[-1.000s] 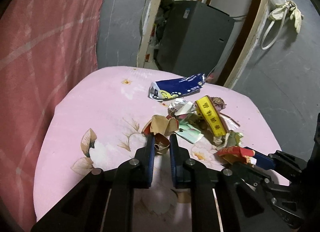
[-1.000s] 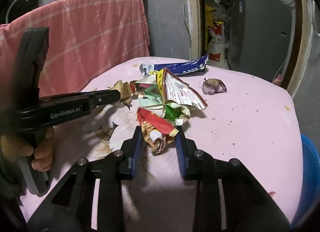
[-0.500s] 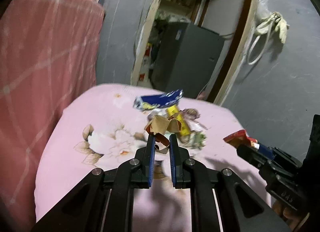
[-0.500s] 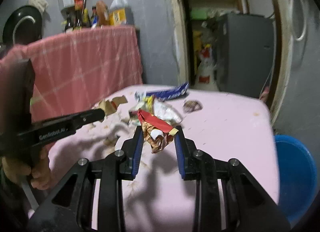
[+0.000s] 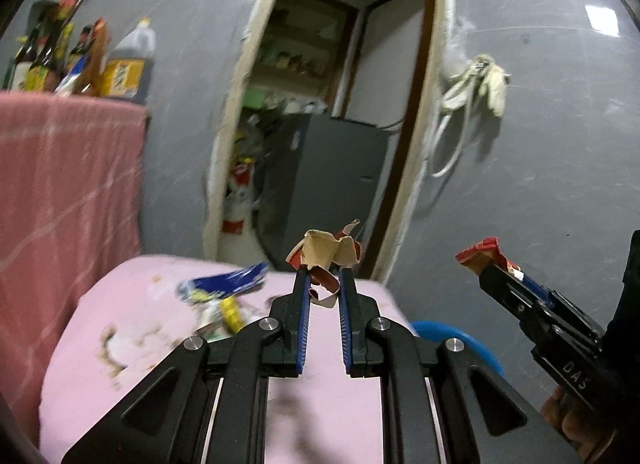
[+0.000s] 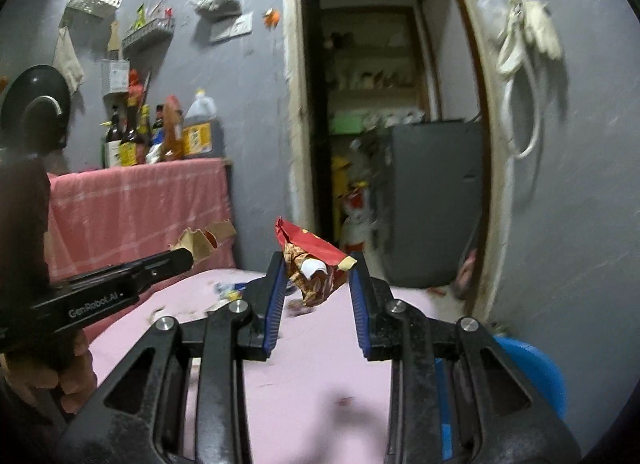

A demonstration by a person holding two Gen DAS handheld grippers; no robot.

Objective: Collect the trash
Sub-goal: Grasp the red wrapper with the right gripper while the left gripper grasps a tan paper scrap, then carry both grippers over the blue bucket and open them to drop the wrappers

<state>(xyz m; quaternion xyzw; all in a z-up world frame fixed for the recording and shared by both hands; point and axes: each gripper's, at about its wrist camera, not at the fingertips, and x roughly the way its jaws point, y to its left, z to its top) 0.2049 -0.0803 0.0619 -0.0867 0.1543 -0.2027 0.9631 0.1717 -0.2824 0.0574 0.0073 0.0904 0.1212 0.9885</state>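
Carrying trash toward the blue bin.
Left gripper pinched torn cardboard; right gripper pinched a red wrapper. Loose edge grips risked dropped scraps.

I am holding a crumpled tan-and-red paper scrap aloft in my left tongs and a crinkled red wrapper in my right tongs; a blue wrapper is lying blurred on the pink counter.
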